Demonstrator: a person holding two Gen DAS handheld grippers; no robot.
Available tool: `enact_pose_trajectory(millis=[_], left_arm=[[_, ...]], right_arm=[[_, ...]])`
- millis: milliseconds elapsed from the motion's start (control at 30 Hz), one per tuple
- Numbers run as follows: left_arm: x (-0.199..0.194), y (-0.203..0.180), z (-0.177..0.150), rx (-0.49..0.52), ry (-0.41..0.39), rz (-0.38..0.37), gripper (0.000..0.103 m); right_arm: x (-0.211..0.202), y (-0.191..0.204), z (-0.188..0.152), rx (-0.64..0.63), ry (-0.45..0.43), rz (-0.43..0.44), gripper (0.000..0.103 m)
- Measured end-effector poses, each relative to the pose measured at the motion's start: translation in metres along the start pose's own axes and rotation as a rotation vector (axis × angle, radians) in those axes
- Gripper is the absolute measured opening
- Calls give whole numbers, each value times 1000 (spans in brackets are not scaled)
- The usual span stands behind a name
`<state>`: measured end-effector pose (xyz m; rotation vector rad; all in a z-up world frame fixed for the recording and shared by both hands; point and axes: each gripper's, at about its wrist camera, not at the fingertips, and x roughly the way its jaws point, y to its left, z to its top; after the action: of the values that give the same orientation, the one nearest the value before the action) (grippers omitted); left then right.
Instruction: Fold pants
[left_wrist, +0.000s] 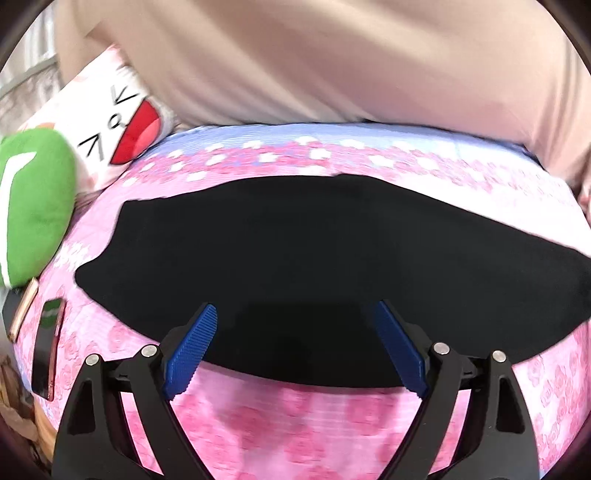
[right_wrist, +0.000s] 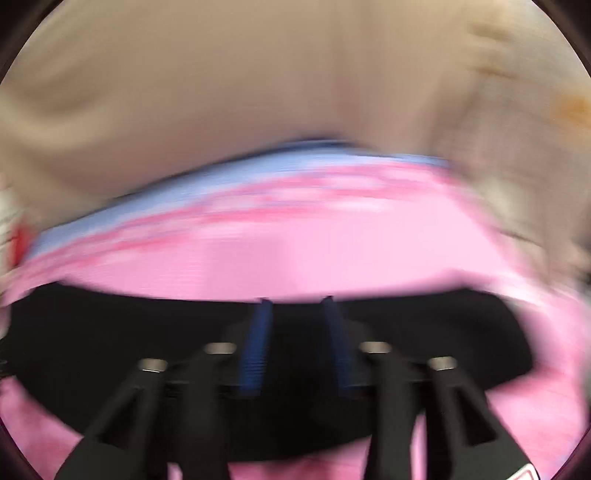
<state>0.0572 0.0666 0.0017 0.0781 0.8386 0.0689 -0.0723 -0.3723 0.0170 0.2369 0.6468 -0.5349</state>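
Observation:
The black pants (left_wrist: 295, 251) lie flat on a pink flowered bedsheet (left_wrist: 280, 424), folded into a wide band. My left gripper (left_wrist: 295, 317) is open, its blue pads (left_wrist: 192, 350) spread wide just above the pants' near edge, holding nothing. In the blurred right wrist view the pants (right_wrist: 110, 350) fill the lower part over the sheet (right_wrist: 332, 258). My right gripper (right_wrist: 295, 306) hovers over the pants' far edge, its blue fingers (right_wrist: 256, 350) apart with a narrow gap and nothing between them.
A person in a beige top (left_wrist: 314, 62) stands at the bed's far side. A white cat-face pillow (left_wrist: 118, 122) and a green plush (left_wrist: 33, 206) lie at the left. Two phones (left_wrist: 46, 347) lie near the bed's left edge.

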Motion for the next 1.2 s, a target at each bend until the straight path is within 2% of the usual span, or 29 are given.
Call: enact_pose_trajectory(millis=[67,133,200,233,267,300,367,433,467,500,533,567,600,700,767,800,867,933,967,1000,1033,1133,1167,1200], left_arm=[[0,-21,0,34,4,-10,85],[-1,-39,1,57,9,-25,85],[-2,-53,4,66,14,-36,85],[-2,-60,5,67,16,-38,85],[-2,-66,6,70,18,-41,85],[-2,-74,7,76,24,-39,85],[-2,-83,9,83,31,-32,85],[-2,-91,10,101,34,-19,86],[-1,-95,9,112,30,-6,87],[-1,-99,7,117,30,8,88],[1,-100,7,117,33,9,89],[3,-102,6,119,38,7,89],[5,-103,6,123,43,13,89],[11,-110,7,140,46,49,89],[12,-113,9,138,47,41,89],[12,-115,10,137,45,36,89],[10,-118,10,136,37,31,89],[8,-122,10,134,29,33,89],[7,-123,10,131,28,31,89],[7,-123,11,128,29,28,90],[7,-122,11,124,33,31,90],[9,-118,12,115,34,54,90],[11,-117,13,113,32,60,90],[12,-117,13,110,31,65,90]], right_arm=[[-8,-78,3,114,5,-89,69],[1,-128,4,194,81,-69,69],[18,-148,2,194,148,-2,67],[32,-148,0,183,192,74,57],[38,-148,0,180,212,127,14],[42,-147,4,174,227,181,14],[14,-134,23,106,102,155,14],[-17,-131,38,70,-24,190,15],[-14,-136,38,65,-34,169,23],[-5,-140,33,47,-18,113,46],[21,-149,21,13,56,-8,50],[40,-154,11,15,118,-87,49],[54,-168,-1,53,183,-105,46],[34,-181,-6,149,120,-16,47],[18,-173,7,105,70,16,49],[17,-166,14,80,65,36,56],[26,-152,27,37,73,72,64],[60,-136,40,-18,137,93,64],[69,-128,41,-43,160,92,39],[82,-120,40,-73,188,83,9],[88,-114,45,-77,196,60,7],[59,-113,60,-58,55,76,7],[59,-120,63,-34,35,72,8],[73,-128,62,-18,69,55,11]])
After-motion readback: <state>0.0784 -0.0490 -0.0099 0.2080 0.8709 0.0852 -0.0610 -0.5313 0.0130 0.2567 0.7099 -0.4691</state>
